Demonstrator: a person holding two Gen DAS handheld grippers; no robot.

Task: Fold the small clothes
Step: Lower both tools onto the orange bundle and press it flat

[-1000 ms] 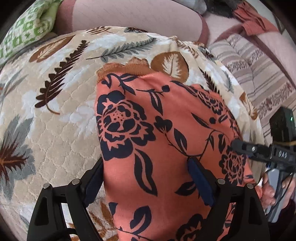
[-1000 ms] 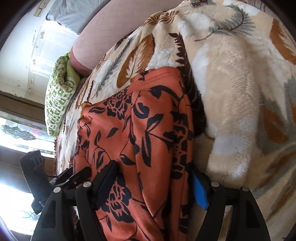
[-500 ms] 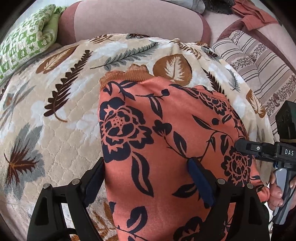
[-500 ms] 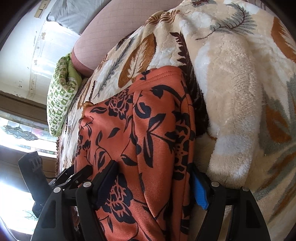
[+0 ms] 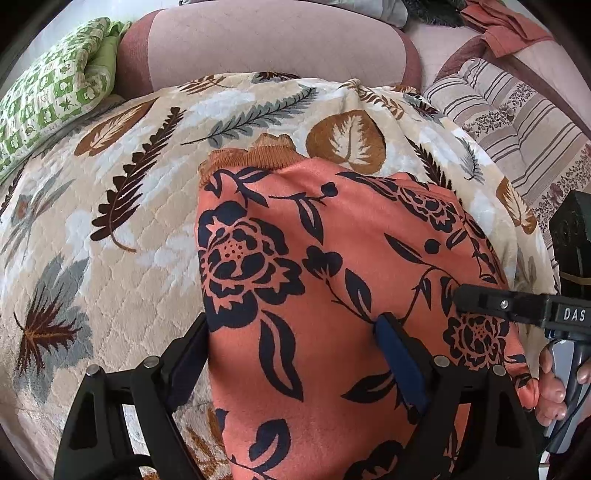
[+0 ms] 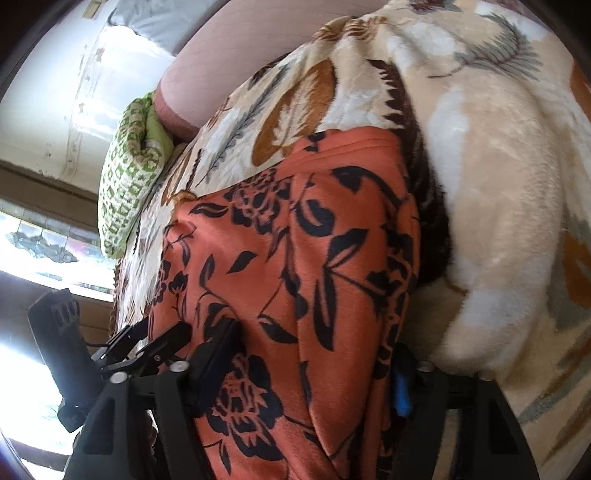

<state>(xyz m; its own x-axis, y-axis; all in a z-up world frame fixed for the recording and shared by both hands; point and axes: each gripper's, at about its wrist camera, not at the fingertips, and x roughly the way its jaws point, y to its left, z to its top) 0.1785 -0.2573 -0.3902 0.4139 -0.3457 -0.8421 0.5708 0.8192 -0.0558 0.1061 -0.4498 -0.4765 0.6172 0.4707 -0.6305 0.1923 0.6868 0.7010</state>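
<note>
An orange garment (image 5: 332, 280) with a dark blue flower print lies on a leaf-patterned blanket (image 5: 110, 206), its ribbed collar (image 5: 255, 155) at the far end. My left gripper (image 5: 291, 321) stands wide open over the garment's near left part, one finger beside its left edge and the blue-padded finger on top of the cloth. The right gripper (image 6: 317, 338) straddles the garment's (image 6: 314, 258) near right edge and its jaws are closing with the cloth between them. One of its fingers (image 5: 480, 301) shows in the left wrist view, a hand (image 5: 550, 387) on its handle.
A green patterned cushion (image 5: 51, 96) lies at the far left against the pink sofa back (image 5: 258, 40). A striped cushion (image 5: 517, 122) and loose clothes (image 5: 498, 22) sit to the right. The blanket bunches into a thick fold (image 6: 498, 184) right of the garment.
The left wrist view has tipped up, so more of the sofa back and green cushion shows. The right wrist view has shifted slightly and blurred; the cloth covers more of the blue pad.
</note>
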